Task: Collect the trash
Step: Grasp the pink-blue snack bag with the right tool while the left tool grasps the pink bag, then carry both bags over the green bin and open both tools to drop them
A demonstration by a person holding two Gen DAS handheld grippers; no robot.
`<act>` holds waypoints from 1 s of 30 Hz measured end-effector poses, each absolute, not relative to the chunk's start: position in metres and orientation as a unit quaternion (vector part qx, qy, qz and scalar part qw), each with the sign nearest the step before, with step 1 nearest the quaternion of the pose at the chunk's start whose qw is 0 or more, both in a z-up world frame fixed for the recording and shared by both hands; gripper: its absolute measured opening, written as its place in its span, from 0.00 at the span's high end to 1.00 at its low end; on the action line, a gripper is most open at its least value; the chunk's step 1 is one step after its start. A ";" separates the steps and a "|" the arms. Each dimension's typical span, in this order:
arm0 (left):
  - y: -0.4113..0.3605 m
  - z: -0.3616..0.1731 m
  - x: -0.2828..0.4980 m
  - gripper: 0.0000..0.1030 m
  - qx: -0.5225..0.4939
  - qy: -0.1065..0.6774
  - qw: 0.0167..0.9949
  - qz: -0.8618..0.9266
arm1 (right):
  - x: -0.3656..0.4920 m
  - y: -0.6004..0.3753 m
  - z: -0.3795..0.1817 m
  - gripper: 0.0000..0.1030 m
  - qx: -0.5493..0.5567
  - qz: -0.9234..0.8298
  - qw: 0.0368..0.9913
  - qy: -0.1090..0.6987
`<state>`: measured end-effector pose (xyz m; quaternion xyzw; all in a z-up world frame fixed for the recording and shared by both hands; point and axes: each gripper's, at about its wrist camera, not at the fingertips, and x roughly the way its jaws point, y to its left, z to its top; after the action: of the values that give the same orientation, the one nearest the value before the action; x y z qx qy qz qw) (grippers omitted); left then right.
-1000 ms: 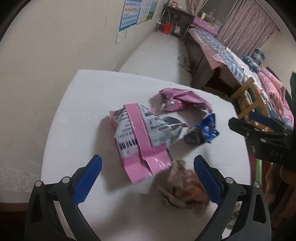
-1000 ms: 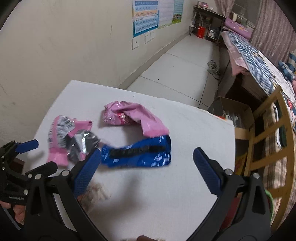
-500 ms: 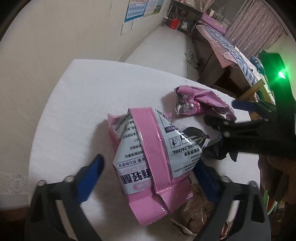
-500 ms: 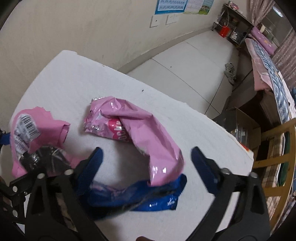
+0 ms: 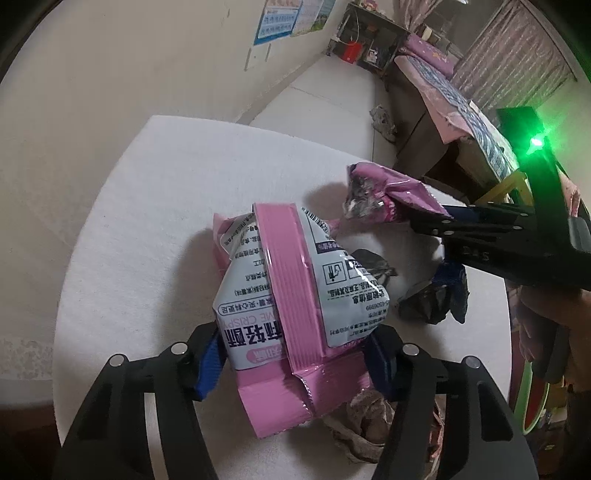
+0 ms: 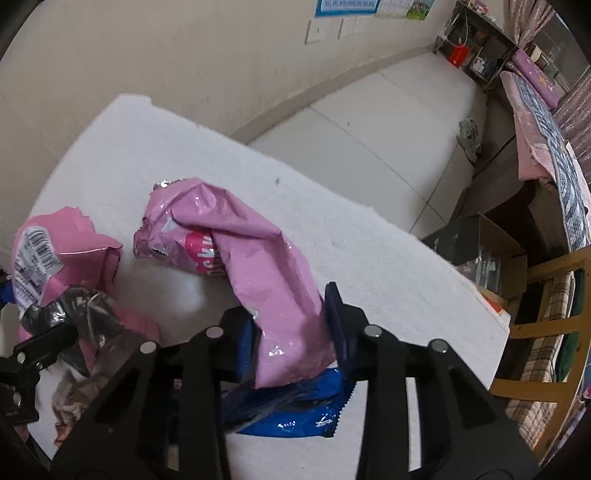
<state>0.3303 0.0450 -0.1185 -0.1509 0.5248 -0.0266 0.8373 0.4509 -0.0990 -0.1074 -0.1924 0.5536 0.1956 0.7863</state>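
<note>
On the white table my left gripper pinched the pink-and-white snack bag — "CRISP" readable; just beside it, my right gripper clamped the pink wrapper over a blue wrapper.

Blue wrapper half hidden under pink bag; crumpled paper blocked by right-side fingers.

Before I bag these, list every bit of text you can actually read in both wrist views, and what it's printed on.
"ME CRISP", seen upside down, cut off: pink-and-white snack bag, clamped by the left gripper.
Large Chinese characters and fine print on the same bag: not readable with confidence.
"24S", faint and uncertain: body of the right gripper, seen from the left wrist.
Barcode digits on that bag: too small.
Pink lettering on the pink wrapper: folded, unreadable.
Wall posters: too small.
</note>
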 end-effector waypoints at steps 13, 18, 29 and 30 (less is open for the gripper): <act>0.050 -0.082 0.312 0.43 -0.138 0.497 0.857 -0.009 | 0.425 -0.109 -0.056 0.70 -0.151 0.190 0.828 0.506; 0.049 -0.066 0.301 0.43 -0.125 0.489 0.863 -0.007 | 0.401 -0.120 -0.032 0.70 -0.125 0.188 0.841 0.492; 0.013 -0.032 0.263 0.43 -0.097 0.470 0.877 -0.034 | 0.316 -0.174 -0.001 0.70 -0.056 0.154 0.862 0.480; 0.008 -0.029 0.258 0.43 -0.094 0.468 0.878 -0.038 | 0.309 -0.180 0.001 0.70 -0.051 0.151 0.863 0.479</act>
<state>0.2584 0.0081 -0.0287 -0.0939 0.4684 -0.0382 0.8777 0.3087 -0.1802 0.0007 -0.0507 0.4793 0.1511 0.8630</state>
